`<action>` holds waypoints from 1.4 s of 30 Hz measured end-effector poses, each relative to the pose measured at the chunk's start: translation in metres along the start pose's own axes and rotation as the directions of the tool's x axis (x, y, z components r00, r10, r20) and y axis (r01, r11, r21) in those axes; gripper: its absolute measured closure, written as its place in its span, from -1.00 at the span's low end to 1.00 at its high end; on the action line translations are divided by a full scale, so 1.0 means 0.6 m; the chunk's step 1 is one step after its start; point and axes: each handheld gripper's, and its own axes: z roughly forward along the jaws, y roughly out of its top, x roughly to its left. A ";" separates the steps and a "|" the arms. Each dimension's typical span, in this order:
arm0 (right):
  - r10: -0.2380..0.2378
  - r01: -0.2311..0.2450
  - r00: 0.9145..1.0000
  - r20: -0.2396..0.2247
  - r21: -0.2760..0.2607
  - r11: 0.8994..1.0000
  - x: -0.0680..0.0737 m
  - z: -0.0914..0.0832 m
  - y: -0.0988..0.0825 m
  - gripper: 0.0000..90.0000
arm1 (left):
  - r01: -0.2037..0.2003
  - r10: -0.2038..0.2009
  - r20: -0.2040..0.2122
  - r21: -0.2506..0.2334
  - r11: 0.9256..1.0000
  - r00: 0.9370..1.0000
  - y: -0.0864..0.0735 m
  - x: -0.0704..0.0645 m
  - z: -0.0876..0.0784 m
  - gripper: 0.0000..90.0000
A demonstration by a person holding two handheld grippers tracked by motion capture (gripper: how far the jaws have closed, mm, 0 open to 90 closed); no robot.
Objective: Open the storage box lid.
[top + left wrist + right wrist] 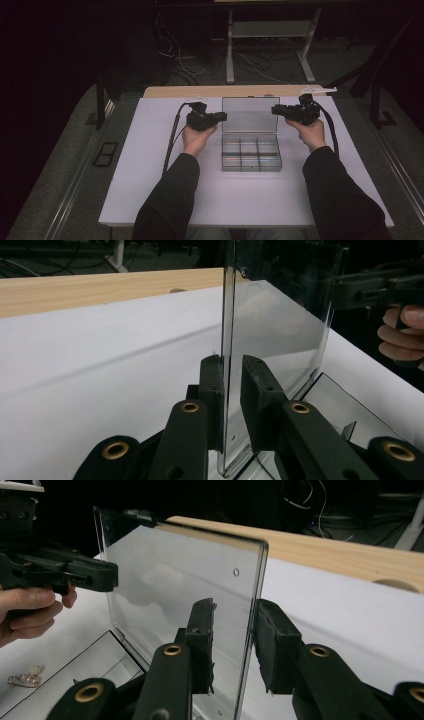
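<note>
the left gripper point(231, 385) has its jaws closed on the left edge of the raised clear lid point(280, 320); the right gripper point(234, 630) straddles the lid's right edge, one jaw set a little off the pane, so contact there cannot be confirmed. the lid stands upright over the clear compartment box point(251, 152); the box rests mid-way on the white table point(150, 150), between both hands.
</note>
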 end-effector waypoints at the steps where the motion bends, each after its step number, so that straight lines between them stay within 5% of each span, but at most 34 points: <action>1: 0.002 -0.002 1.000 -0.004 0.003 1.000 -0.001 0.002 -0.002 0.54 | -0.007 0.007 0.001 0.002 1.000 1.000 0.000 0.001 0.000 0.75; 27: 0.067 -0.064 0.997 -0.046 0.054 0.996 -0.009 0.026 -0.066 0.53 | -0.027 0.027 -0.027 0.013 1.000 0.999 -0.001 0.006 0.000 0.78; 42: 0.095 -0.092 0.994 -0.048 0.062 0.994 -0.018 0.035 -0.072 0.52 | 0.032 -0.031 -0.014 0.036 0.999 0.999 -0.008 0.021 -0.006 0.60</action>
